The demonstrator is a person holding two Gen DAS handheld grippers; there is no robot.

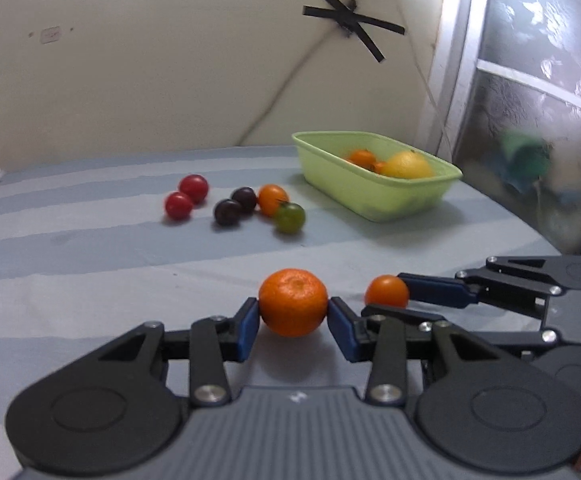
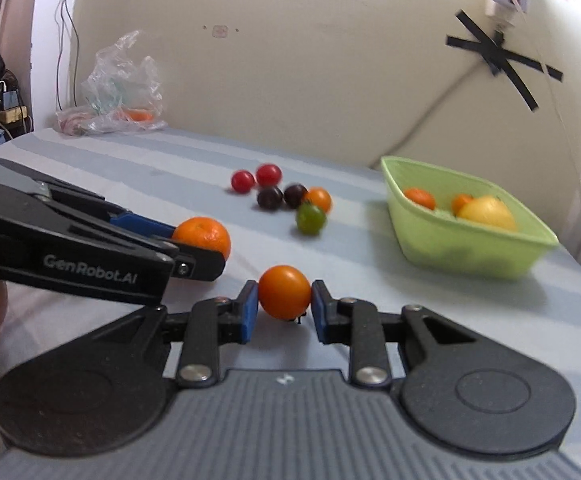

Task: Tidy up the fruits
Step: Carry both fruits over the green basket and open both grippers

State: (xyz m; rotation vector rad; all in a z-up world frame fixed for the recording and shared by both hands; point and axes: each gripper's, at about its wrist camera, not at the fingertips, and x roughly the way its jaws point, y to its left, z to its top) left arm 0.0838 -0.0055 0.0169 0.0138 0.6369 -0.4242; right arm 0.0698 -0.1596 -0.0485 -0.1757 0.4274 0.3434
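My left gripper (image 1: 293, 314) is shut on a mandarin (image 1: 293, 302), held just above the striped cloth; it also shows in the right wrist view (image 2: 202, 236). My right gripper (image 2: 284, 300) is shut on an orange cherry tomato (image 2: 284, 292), close to the right of the left gripper; the tomato also shows in the left wrist view (image 1: 386, 290). A green tub (image 1: 374, 196) at the back right holds a lemon (image 1: 406, 165) and small orange fruits (image 1: 362, 158). Loose on the cloth lie two red tomatoes (image 1: 186, 196), two dark ones (image 1: 236, 205), an orange one (image 1: 271, 199) and a green one (image 1: 289, 218).
A crumpled clear plastic bag (image 2: 118, 88) with something orange inside lies at the far left by the wall. A cable and black tape cross (image 2: 498, 56) are on the wall. The table edge curves off at the right, next to a window (image 1: 538, 80).
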